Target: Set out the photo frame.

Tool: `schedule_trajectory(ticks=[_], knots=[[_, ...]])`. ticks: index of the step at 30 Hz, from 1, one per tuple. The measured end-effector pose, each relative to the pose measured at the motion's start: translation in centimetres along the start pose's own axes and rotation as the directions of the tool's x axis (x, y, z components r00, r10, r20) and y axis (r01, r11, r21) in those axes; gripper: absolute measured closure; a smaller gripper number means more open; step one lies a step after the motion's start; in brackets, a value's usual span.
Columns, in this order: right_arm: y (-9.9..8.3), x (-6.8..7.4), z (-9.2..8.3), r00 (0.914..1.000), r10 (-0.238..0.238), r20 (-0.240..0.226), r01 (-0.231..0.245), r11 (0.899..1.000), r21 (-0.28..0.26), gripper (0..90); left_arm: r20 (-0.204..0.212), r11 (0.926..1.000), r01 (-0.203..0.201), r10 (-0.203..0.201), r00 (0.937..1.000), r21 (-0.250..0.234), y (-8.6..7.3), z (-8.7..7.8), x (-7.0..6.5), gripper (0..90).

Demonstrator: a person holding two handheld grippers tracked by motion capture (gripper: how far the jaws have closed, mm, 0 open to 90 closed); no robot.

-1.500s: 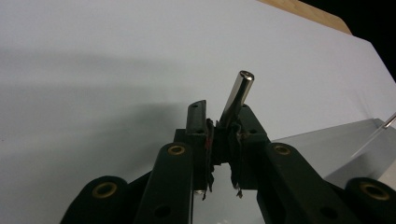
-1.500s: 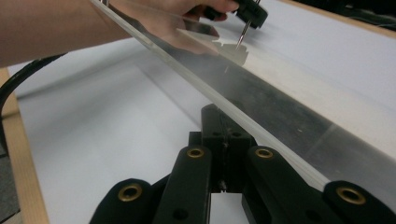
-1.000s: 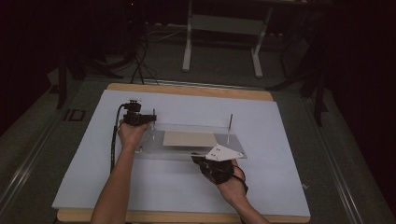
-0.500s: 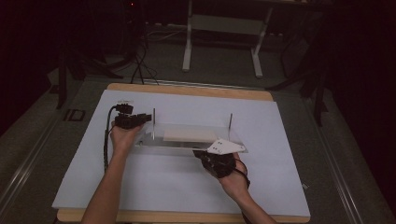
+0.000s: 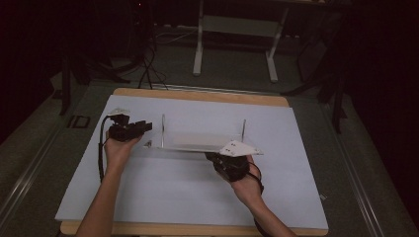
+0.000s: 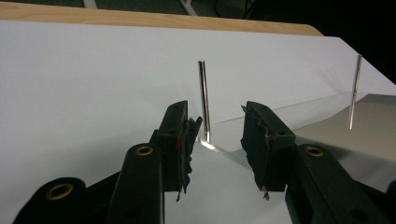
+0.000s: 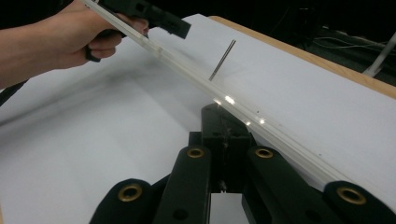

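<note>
A clear plate (image 5: 192, 141) lies flat on the white sheet, with a thin metal rod upright at its left far corner (image 5: 162, 131) and another at its right (image 5: 243, 130). My left gripper (image 5: 146, 126) hovers just left of the plate; its jaws have just been opening. In the left gripper view that gripper (image 6: 217, 135) is open with nothing between its pads, and the left rod (image 6: 203, 98) stands beyond the gap. My right gripper (image 5: 217, 158) is at the plate's near edge. In the right gripper view it (image 7: 222, 114) is shut, tips meeting the plate's edge (image 7: 187, 60).
The white sheet (image 5: 148, 192) covers a wooden table (image 5: 197, 95). A small dark bit (image 5: 147, 144) lies by the plate's left near corner. Cables trail from both grippers. Beyond the table stand a metal frame's legs (image 5: 198, 54) on dark floor.
My left gripper has drawn back to the left, off the plate's left end, and its jaws have widened. The right hand and the plate have stayed put.
</note>
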State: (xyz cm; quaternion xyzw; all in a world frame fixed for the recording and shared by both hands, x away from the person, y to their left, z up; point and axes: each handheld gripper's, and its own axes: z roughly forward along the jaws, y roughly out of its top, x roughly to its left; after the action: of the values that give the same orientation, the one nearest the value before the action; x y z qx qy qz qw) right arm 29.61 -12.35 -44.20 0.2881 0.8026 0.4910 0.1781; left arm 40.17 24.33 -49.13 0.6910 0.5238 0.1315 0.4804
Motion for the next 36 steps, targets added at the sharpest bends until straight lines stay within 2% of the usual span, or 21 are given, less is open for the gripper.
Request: schedule_trajectory(ticks=[5, 7, 11, 16, 21, 23, 25, 28, 31, 34, 36], knots=[[0.6, -0.1, 0.1, 0.9995, -0.02, 0.023, 0.02, 1.0, 0.0, 90.0, 0.015, 0.9998, -0.001, 0.002, 0.9999, -0.018, -0.4, -0.7, 0.2, 59.1], [0.9, -0.2, 0.2, 0.9991, -0.031, 0.03, 0.031, 1.0, 0.005, 90.0, 0.016, 0.9993, -0.029, 0.029, 0.9994, -0.023, -0.6, -1.1, 0.2, 58.6], [1.4, -0.4, 0.3, 0.9987, -0.032, 0.039, 0.032, 0.999, 0.004, 90.0, 0.024, 0.9987, -0.039, 0.04, 0.9989, -0.034, -0.7, -1.7, 0.3, 58.5], [1.9, -0.7, 0.5, 0.9986, -0.023, 0.048, 0.023, 1.0, -0.001, 90.0, 0.041, 0.9988, -0.042, 0.043, 0.9983, -0.026, -0.9, -1.9, 0.6, 59.0], [2.2, -0.9, 0.8, 0.9982, -0.023, 0.056, 0.023, 1.0, 0.005, 90.0, 0.076, 0.9998, -0.012, 0.013, 0.997, -0.014, -1.4, -2.0, 0.8, 63.9], [2.5, -1.1, 1.0, 0.9979, -0.024, 0.061, 0.024, 1.0, 0.004, 90.0, 0.083, 0.9996, -0.021, 0.022, 0.9963, -0.016, -1.6, -2.0, 0.7, 68.2], [2.7, -1.2, 1.1, 0.9975, -0.021, 0.067, 0.021, 1.0, 0.001, 90.0, 0.087, 0.9996, -0.024, 0.025, 0.9959, -0.017, -1.6, -2.0, 0.7, 67.5], [2.9, -1.4, 1.1, 0.9974, -0.018, 0.07, 0.018, 1.0, -0.003, 90.0, 0.083, 0.999, -0.037, 0.039, 0.9958, -0.025, -1.5, -2.0, 0.4, 65.6], [3.2, -1.6, 1.2, 0.997, -0.011, 0.076, 0.011, 1.0, -0.008, 90.0, 0.094, 0.9975, -0.06, 0.063, 0.9936, -0.038, -1.4, -2.0, 0.2, 59.5], [3.3, -1.8, 1.2, 0.9973, -0.002, 0.074, 0.003, 1.0, -0.014, 90.0, 0.114, 0.9924, -0.115, 0.119, 0.9862, -0.044, -1.1, -1.8, -0.3, 54.8], [3.4, -2.1, 1.2, 0.9969, 0.005, 0.078, -0.004, 1.0, -0.016, 90.0, 0.089, 0.9894, -0.132, 0.137, 0.9866, -0.061, -0.9, -1.7, -0.5, 49.5]])
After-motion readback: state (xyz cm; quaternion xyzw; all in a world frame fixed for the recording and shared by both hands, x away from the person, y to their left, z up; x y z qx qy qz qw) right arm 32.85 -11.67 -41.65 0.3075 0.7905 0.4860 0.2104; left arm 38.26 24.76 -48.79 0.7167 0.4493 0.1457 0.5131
